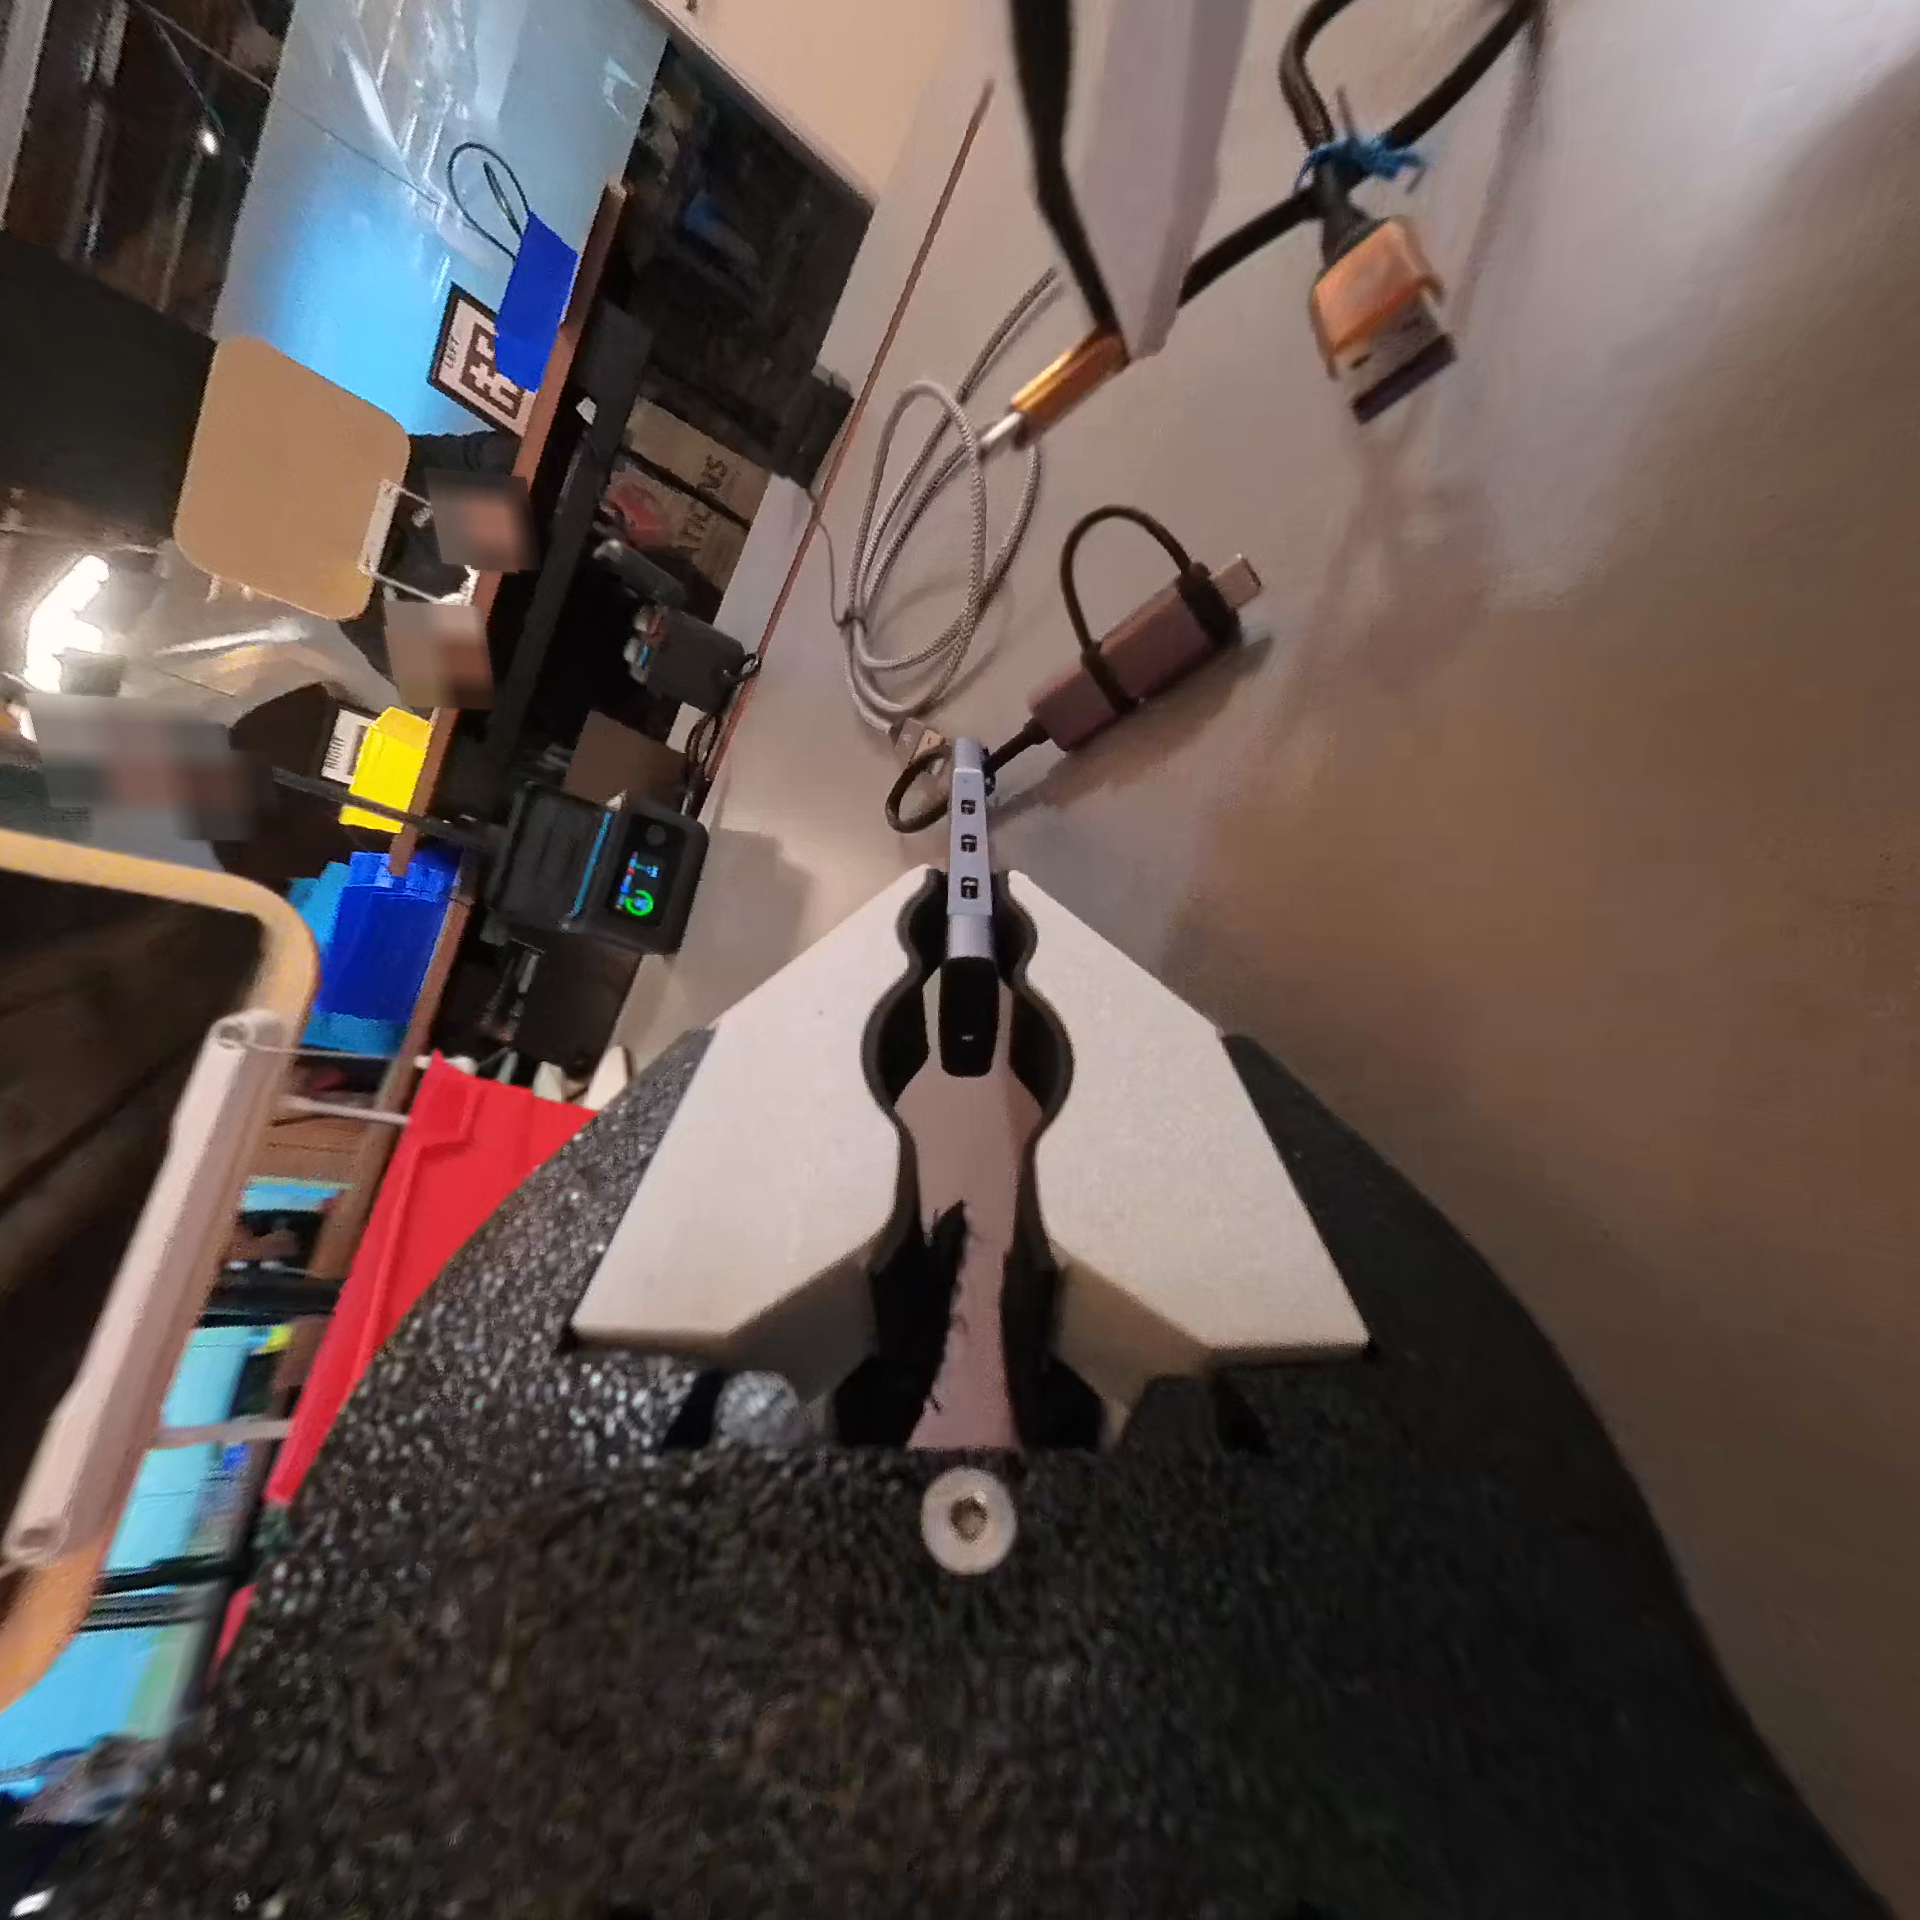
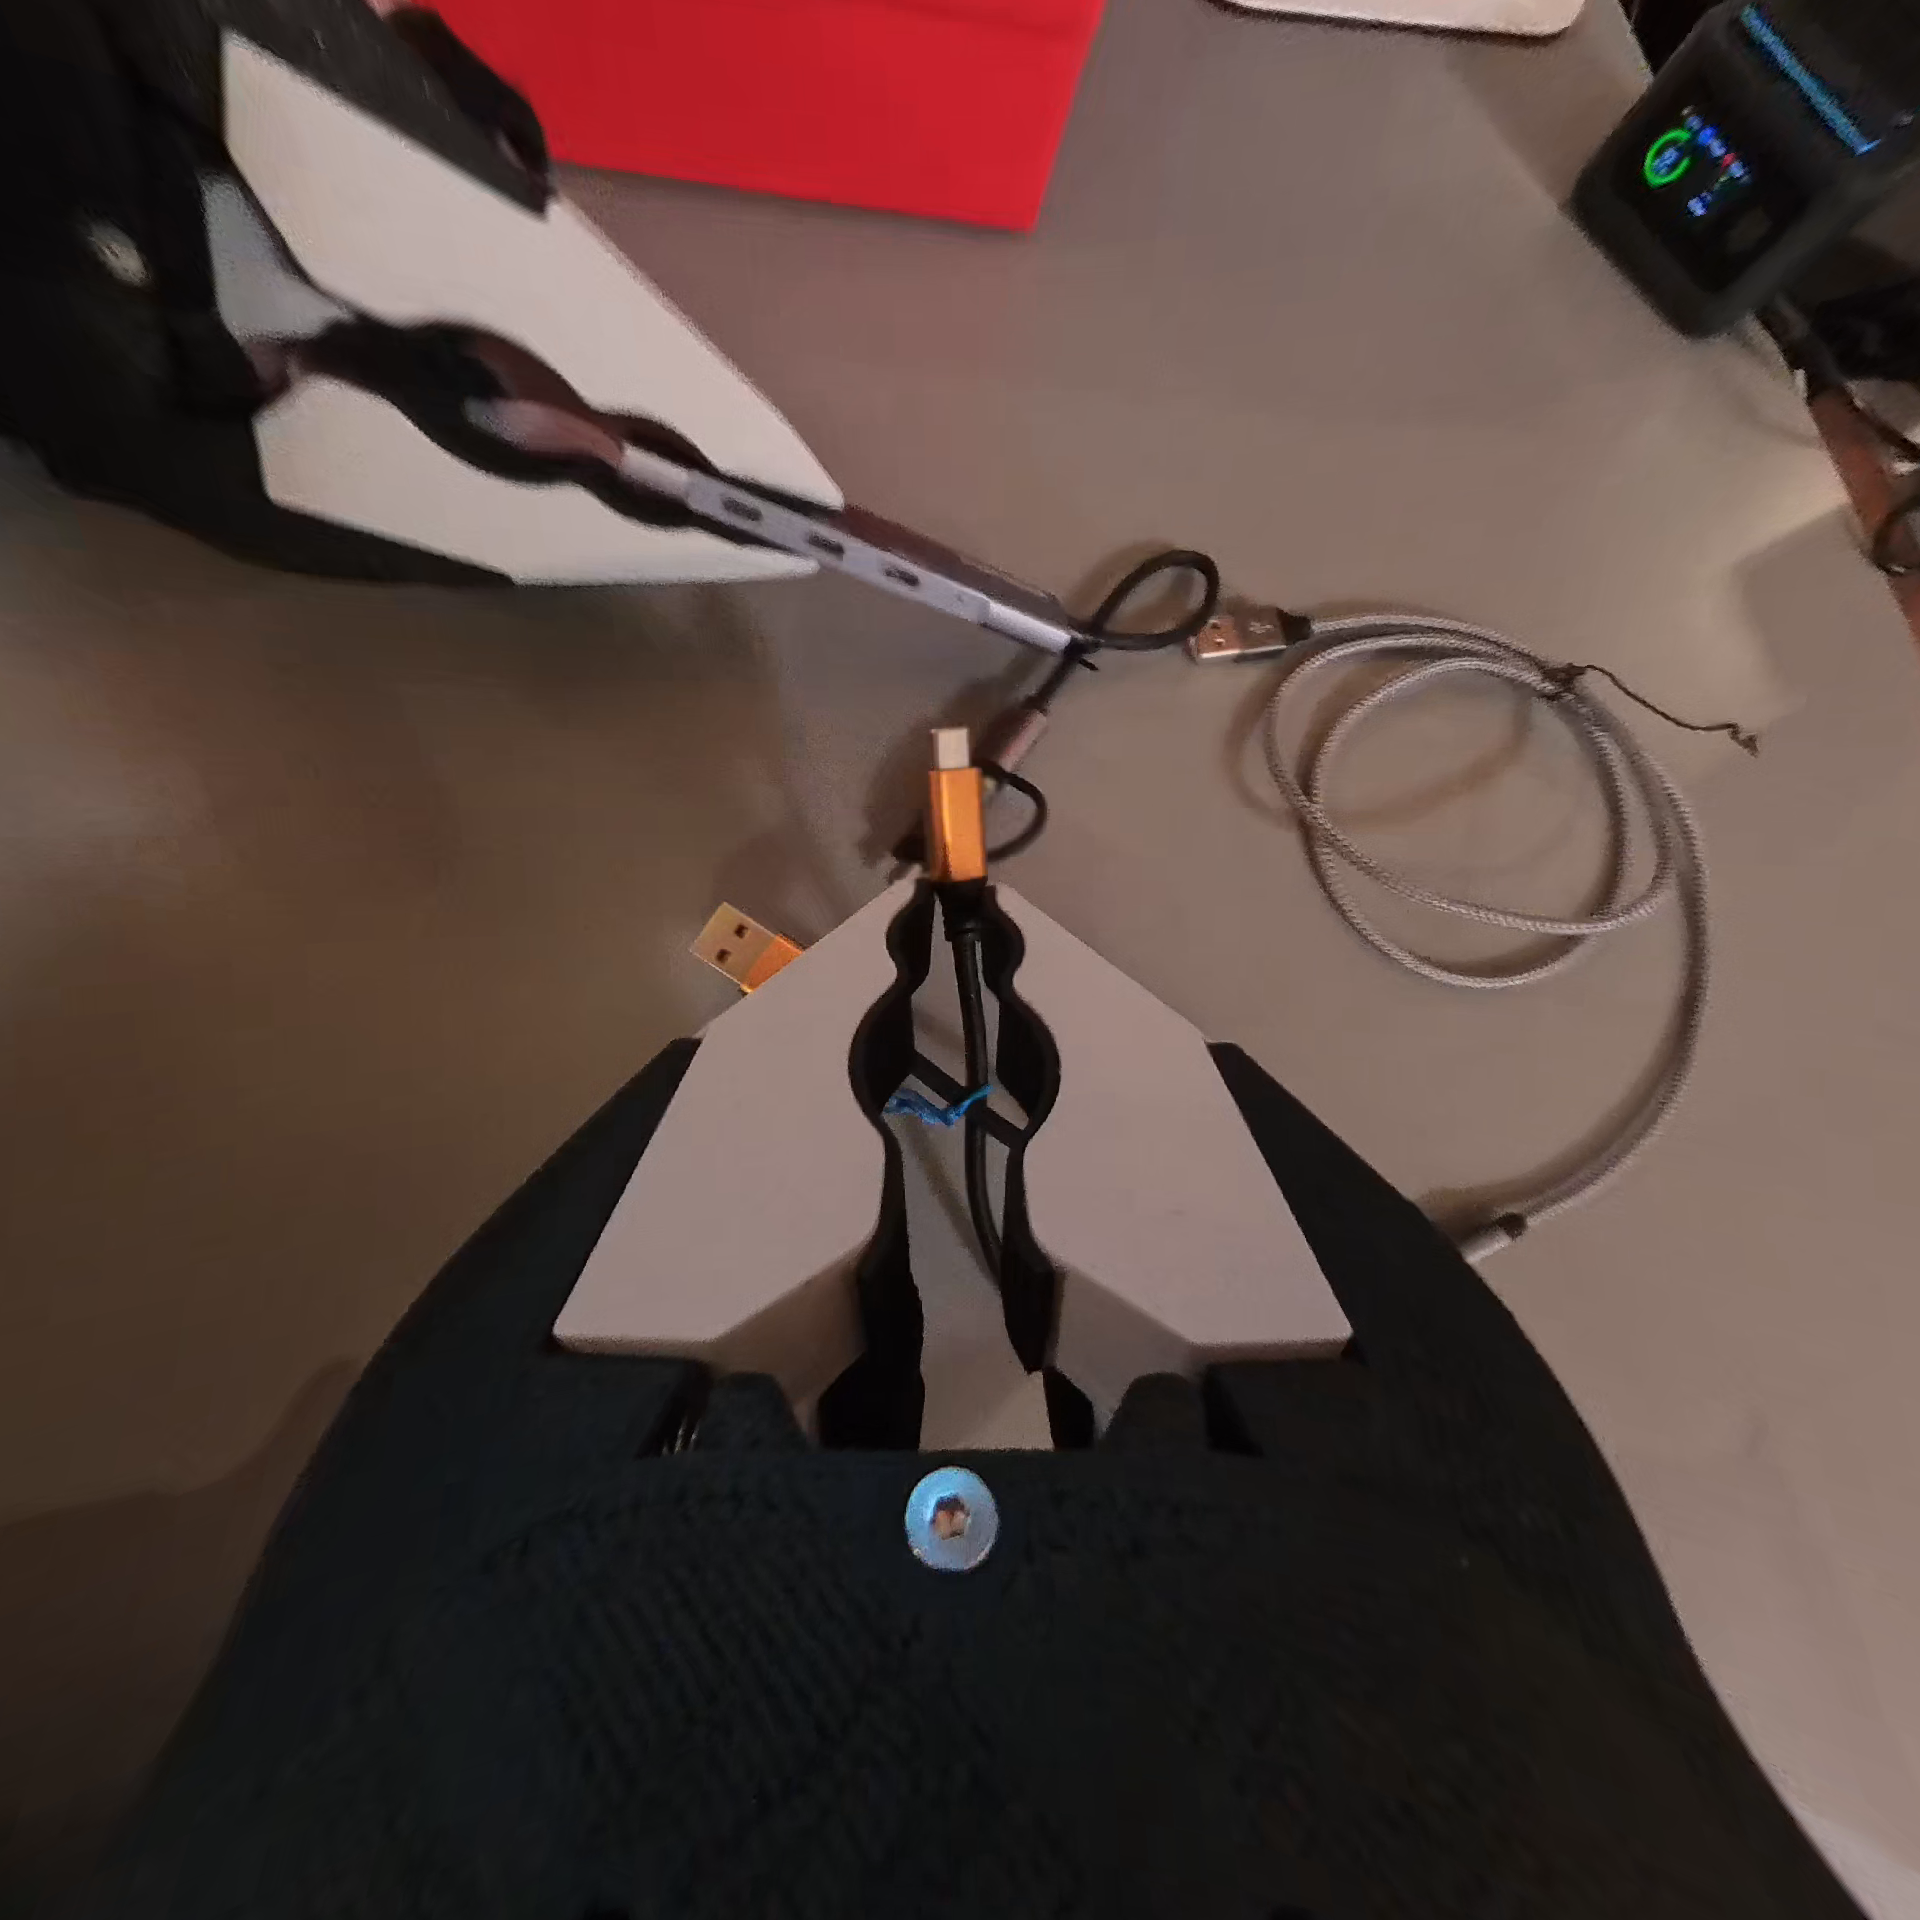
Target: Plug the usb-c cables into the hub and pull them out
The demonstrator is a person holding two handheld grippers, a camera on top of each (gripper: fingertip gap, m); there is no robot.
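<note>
While the left gripper (image 1: pixel 966 894) is clamping the silver hub (image 2: pixel 904 571) off the desk (image 2: pixel 416 831), ports exposed, the right gripper (image 2: pixel 951 894) is pinching the orange USB-C plug (image 2: pixel 954 816), aiming it toward eleven o'clock for insertion.

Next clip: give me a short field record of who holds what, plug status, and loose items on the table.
left gripper: shut on the hub, held off the table
right gripper: shut on the orange-shelled cable behind its plug
plug status: not inserted; tip apart from the hub's ports
loose items: grey braided cable, small grey adapter, red folder, power bank
</note>
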